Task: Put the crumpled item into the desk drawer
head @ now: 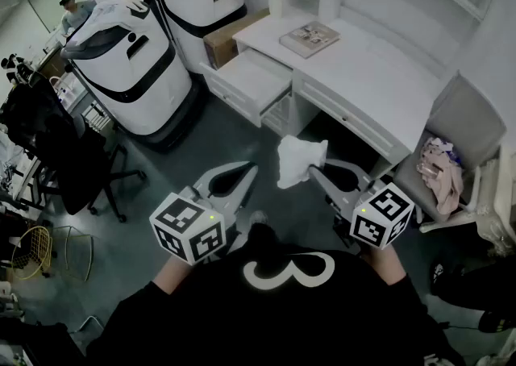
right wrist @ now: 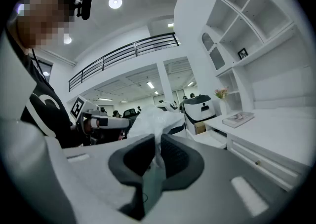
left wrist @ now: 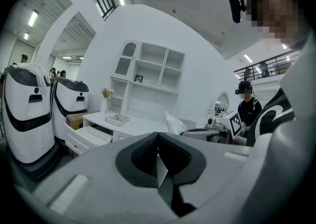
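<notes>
White crumpled wad [head: 300, 160] sticks out past the fingers of the right gripper [head: 314, 169], which are clamped on it. Just beside it, the left gripper [head: 248, 169] has its fingers together, holding nothing. Well beyond both is the open drawer [head: 246, 82] of the bench [head: 363, 74].

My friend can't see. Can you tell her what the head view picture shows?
The right gripper pinches a crumpled white item in the air before a white desk whose drawer stands open. The left gripper is beside it, shut and empty.
</notes>
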`<state>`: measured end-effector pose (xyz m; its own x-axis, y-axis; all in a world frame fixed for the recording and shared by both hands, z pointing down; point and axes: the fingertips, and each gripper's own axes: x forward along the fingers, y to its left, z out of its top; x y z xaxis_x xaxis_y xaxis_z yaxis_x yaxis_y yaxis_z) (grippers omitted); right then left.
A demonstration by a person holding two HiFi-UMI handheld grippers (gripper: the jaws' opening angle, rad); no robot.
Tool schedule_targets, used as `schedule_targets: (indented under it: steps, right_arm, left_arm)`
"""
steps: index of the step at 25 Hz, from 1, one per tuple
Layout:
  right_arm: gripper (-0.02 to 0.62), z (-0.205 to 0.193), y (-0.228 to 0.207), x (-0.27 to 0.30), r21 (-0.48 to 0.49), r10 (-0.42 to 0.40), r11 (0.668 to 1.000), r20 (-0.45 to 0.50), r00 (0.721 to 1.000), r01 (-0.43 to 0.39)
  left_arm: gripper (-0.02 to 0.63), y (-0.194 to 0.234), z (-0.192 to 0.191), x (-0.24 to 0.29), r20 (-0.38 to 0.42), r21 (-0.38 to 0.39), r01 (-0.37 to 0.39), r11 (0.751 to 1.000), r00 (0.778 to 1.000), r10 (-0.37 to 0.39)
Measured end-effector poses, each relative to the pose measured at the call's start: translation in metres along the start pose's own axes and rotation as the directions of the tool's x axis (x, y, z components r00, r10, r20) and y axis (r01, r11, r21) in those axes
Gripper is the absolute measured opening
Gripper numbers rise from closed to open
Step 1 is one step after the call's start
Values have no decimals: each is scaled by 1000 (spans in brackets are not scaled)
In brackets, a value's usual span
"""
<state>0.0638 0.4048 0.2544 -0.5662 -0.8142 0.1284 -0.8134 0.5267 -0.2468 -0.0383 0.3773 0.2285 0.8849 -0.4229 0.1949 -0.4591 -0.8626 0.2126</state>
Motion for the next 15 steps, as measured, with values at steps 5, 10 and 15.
schedule_targets:
  steps: [5, 10, 15]
  right_arm:
    - [37, -1, -10, 0, -3, -8, 1000, -2, 1000, 8]
    - [37, -2, -28, 10, 17, -29, 999, -10, 1000, 29]
    - [37, -6, -42, 22, 31, -37, 999, -22, 999, 37]
  left_arm:
    - [11, 1, -1, 10, 4, -9, 15, 1000, 1000, -15]
    - [11, 16, -4, 26, -10, -27, 21, 999, 1000, -22]
    - [11, 27, -4, 41, -17, -25, 35, 999, 999, -35]
